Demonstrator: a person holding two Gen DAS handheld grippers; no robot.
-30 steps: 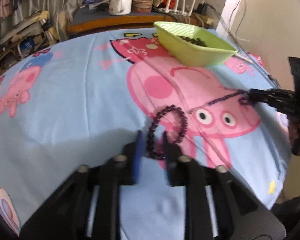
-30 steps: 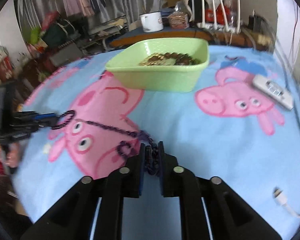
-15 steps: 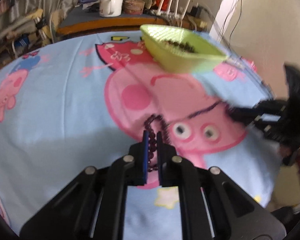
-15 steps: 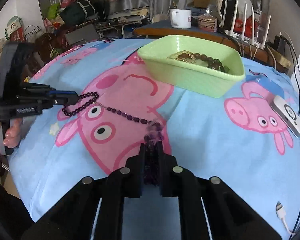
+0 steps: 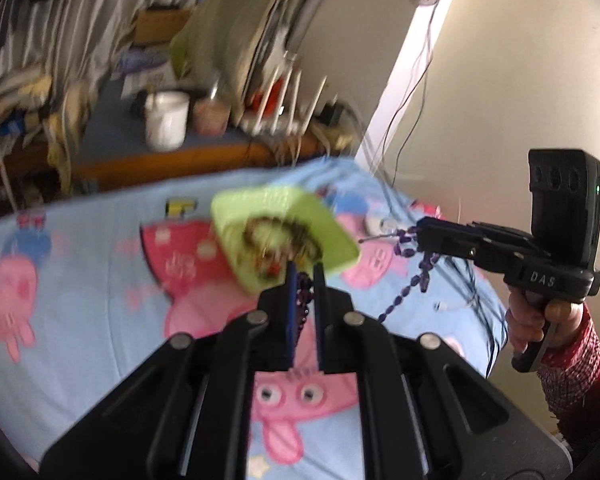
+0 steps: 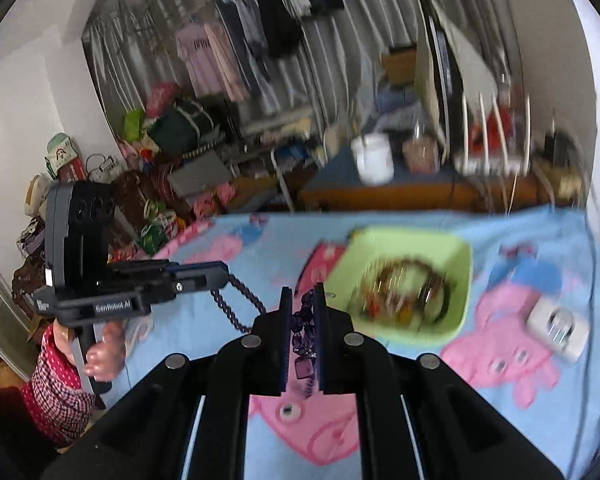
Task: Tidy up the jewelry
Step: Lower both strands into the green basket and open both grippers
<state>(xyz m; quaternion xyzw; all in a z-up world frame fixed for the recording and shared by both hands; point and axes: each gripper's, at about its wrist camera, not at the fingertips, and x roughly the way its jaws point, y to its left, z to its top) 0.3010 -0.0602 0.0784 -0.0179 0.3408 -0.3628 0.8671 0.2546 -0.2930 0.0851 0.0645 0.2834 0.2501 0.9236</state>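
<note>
Both grippers have risen off the blanket [image 5: 80, 280] since a second ago. I see my left gripper [image 5: 303, 276] and right gripper [image 6: 302, 300] each pinching an end of the purple bead necklace [image 6: 236, 304], slung between them above the cloth. Just beyond sits the green tray [image 6: 460, 256].

A pale blue bedsheet [image 6: 540, 248] printed with pink cartoon pigs covers the near surface. Behind it stands a low wooden desk [image 6: 400, 196] with a blue top, carrying a white mug [image 6: 374, 158], a small lidded jar [image 6: 420, 152] and a white router [image 5: 284, 116] with upright antennas. Clothes [image 6: 236, 48] hang on a rail against grey striped curtains [image 6: 380, 20]. Bags and clutter [image 6: 168, 152] pile up below them. A plain white wall [image 5: 500, 80] with loose cables [image 5: 412, 92] stands to one side, brightly lit.
</note>
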